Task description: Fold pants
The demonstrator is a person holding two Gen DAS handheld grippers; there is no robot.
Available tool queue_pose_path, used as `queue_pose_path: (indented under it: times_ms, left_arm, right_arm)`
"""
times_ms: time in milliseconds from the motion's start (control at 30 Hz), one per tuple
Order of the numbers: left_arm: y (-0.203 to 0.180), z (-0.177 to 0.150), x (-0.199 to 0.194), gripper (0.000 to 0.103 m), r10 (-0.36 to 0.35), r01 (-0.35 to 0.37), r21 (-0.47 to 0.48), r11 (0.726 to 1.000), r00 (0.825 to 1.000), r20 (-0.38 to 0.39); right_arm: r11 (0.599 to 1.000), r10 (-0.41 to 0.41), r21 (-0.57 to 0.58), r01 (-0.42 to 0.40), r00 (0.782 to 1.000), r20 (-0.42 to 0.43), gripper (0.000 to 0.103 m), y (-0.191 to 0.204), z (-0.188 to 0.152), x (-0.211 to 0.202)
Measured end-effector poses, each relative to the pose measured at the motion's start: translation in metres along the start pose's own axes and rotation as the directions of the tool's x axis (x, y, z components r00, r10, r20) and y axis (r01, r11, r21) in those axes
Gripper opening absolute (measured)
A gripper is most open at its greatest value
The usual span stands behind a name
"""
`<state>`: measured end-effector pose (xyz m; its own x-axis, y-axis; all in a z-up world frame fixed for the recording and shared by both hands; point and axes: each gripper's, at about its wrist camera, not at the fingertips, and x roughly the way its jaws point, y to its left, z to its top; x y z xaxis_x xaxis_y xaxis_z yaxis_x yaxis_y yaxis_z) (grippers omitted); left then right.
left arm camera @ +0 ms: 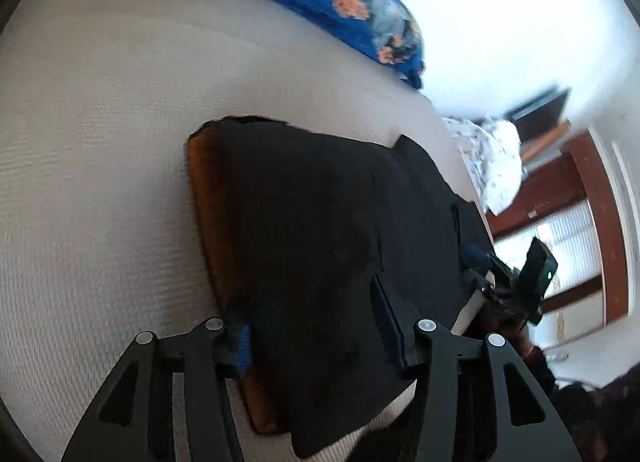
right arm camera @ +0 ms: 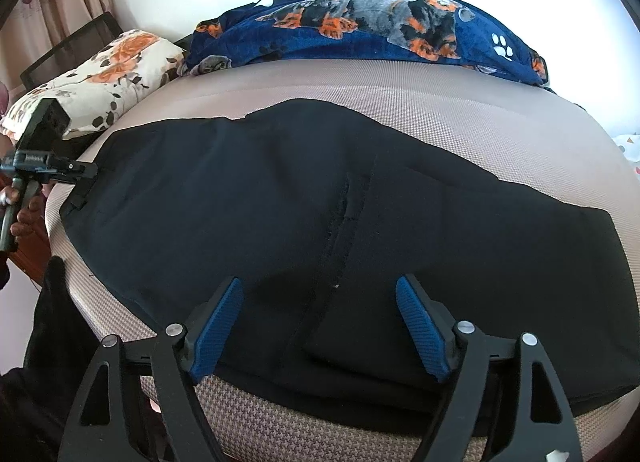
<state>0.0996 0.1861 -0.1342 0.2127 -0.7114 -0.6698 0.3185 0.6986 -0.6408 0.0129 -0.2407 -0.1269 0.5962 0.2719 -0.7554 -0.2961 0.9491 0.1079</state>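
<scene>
Here the black pants (right arm camera: 280, 198) lie spread flat across the bed (right arm camera: 460, 106), running from its left edge to its right edge in the right wrist view, with a stitched seam down the middle.

At the far left of that view, the left hand-held gripper (right arm camera: 86, 171) sits at the end of the pants by the bed's left edge, held by a hand (right arm camera: 24, 214); from there its tips are too small to tell whether they touch the cloth. Behind it a floral pillow (right arm camera: 100, 78) rests at the bed's corner. In its own camera the left hand-held gripper (left arm camera: 320, 338) has its fingers spread wide over the near end of the pants (left arm camera: 320, 230), one blue pad at the cloth's left edge and the other over the black cloth; nothing is pinched between them. A brownish band shows along the left side of the pants in this view.

Further right, the right hand-held gripper (right arm camera: 320, 326) hovers over the near edge of the pants, beside the seam, its blue pads (right arm camera: 218, 330) wide apart with only flat cloth between them. In the left wrist view it (left arm camera: 482, 262) appears at the far right, at the pants' far end.

Along the back of the bed lies a blue dog-print blanket (right arm camera: 380, 26).
</scene>
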Motion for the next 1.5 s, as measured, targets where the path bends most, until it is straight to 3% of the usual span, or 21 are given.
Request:
queue_pose_path:
  times_ms: [100, 133, 167, 267, 400, 467, 633, 833, 1000, 1167, 1233, 1333, 1500]
  left_arm:
    - [0.002, 0.004, 0.000, 0.048, -0.042, 0.042, 0.002, 0.999, 0.999, 0.014]
    - [0.006, 0.006, 0.000, 0.040, -0.049, 0.050, -0.012, 0.999, 0.998, 0.026]
    - [0.009, 0.006, 0.001, 0.031, -0.043, 0.044, -0.020, 0.999, 0.999, 0.033]
    - [0.005, 0.004, 0.000, 0.030, -0.024, 0.026, -0.029, 0.999, 0.998, 0.064]
    - [-0.020, -0.003, -0.003, 0.021, 0.047, -0.048, 0.010, 0.999, 0.992, 0.117]
    - [-0.029, -0.002, -0.007, 0.013, 0.031, -0.032, 0.001, 0.999, 0.989, 0.143]
    - [-0.073, -0.003, -0.016, 0.013, -0.014, 0.007, 0.038, 0.999, 0.982, 0.186]
    - [-0.130, 0.003, -0.005, 0.013, -0.076, 0.063, 0.075, 0.995, 0.980, 0.185]
    - [-0.161, 0.008, 0.020, 0.013, -0.112, 0.102, 0.075, 0.992, 0.982, 0.153]
    - [-0.186, 0.011, 0.041, 0.013, -0.132, 0.122, 0.084, 0.989, 0.982, 0.134]
    - [-0.199, 0.011, 0.050, 0.013, -0.101, 0.088, 0.106, 0.991, 0.986, 0.129]
    - [-0.213, 0.014, 0.061, 0.013, -0.088, 0.078, 0.098, 0.992, 0.990, 0.111]
    - [-0.248, 0.026, 0.080, 0.013, -0.040, 0.031, 0.121, 0.992, 0.996, 0.076]
  right_arm:
    - [1.000, 0.007, 0.008, -0.007, 1.000, 0.001, 0.079, 0.000, 0.000, 0.000]
    - [1.000, 0.010, 0.010, -0.010, 1.000, 0.002, 0.079, -0.001, 0.001, 0.000]
    - [1.000, 0.014, 0.013, -0.014, 1.000, 0.002, 0.080, -0.001, 0.002, 0.001]
    - [1.000, 0.024, 0.020, -0.024, 1.000, 0.005, 0.082, -0.001, 0.002, 0.001]
    - [0.998, 0.045, 0.039, -0.045, 0.999, 0.011, 0.083, -0.004, 0.003, 0.001]
    - [0.996, 0.061, 0.057, -0.062, 0.998, 0.016, 0.083, -0.007, 0.004, 0.001]
    - [0.988, 0.108, 0.107, -0.111, 0.993, 0.036, 0.083, -0.013, 0.002, -0.002]
    - [0.968, 0.181, 0.166, -0.189, 0.981, 0.065, 0.083, -0.020, 0.004, -0.006]
    - [0.928, 0.296, 0.196, -0.318, 0.946, 0.133, 0.083, -0.015, 0.010, -0.019]
    - [0.856, 0.450, 0.199, -0.478, 0.877, 0.171, 0.083, 0.001, 0.018, -0.020]
    - [0.821, 0.505, 0.202, -0.534, 0.844, 0.179, 0.083, 0.007, 0.020, -0.018]
    - [0.791, 0.554, 0.192, -0.581, 0.813, 0.182, 0.083, 0.019, 0.020, -0.017]
    - [0.793, 0.569, 0.132, -0.594, 0.801, 0.185, 0.083, 0.032, 0.018, -0.023]
